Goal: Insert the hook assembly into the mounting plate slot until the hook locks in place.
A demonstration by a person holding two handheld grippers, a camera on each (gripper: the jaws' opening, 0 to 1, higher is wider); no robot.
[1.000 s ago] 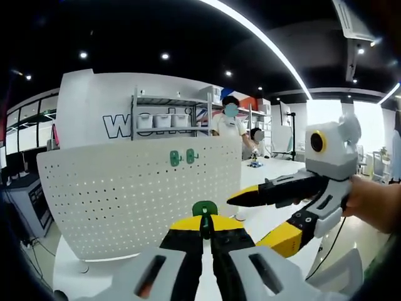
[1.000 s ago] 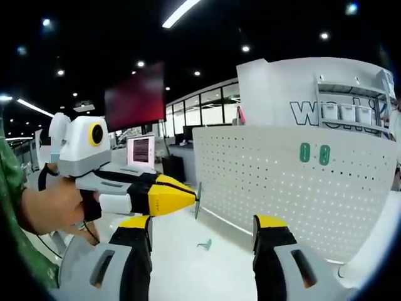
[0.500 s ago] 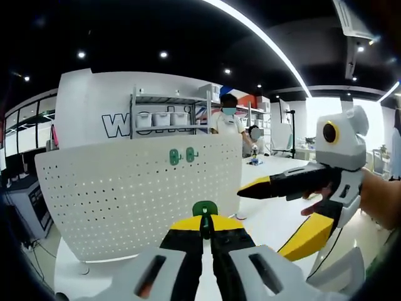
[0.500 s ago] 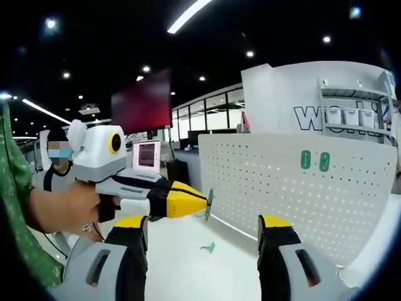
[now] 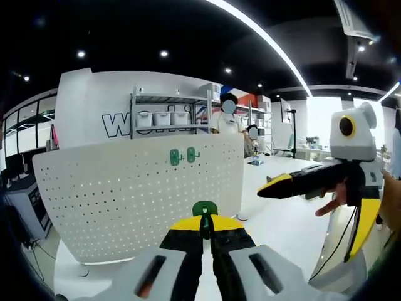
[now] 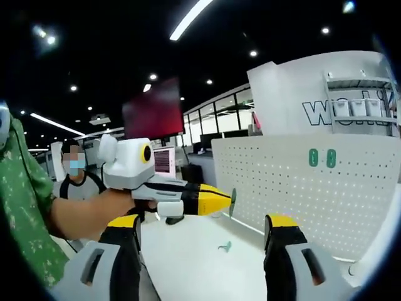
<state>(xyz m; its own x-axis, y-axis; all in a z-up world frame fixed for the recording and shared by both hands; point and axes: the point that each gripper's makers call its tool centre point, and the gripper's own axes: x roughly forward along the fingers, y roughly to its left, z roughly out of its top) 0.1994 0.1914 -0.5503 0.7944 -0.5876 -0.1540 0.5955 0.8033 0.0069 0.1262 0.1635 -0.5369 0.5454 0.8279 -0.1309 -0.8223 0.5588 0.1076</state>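
Here the left tool (image 5: 205, 233) is clamping a green plastic hook (image 5: 205, 210), pointing straight at the white perforated mounting plate (image 5: 125, 200) ahead, while the right tool's (image 6: 203, 232) jaws are standing apart.

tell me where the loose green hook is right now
In the right gripper view, the loose green hook lies on the white table, low centre, between that view's own jaws, in front of the pegboard.

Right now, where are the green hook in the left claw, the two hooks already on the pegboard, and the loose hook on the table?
Held green hook (image 5: 204, 209), left gripper view, rounded top.
Mounted hooks (image 5: 182, 157), left gripper view, between the pair.
Loose hook (image 6: 224, 247), right gripper view, its middle.
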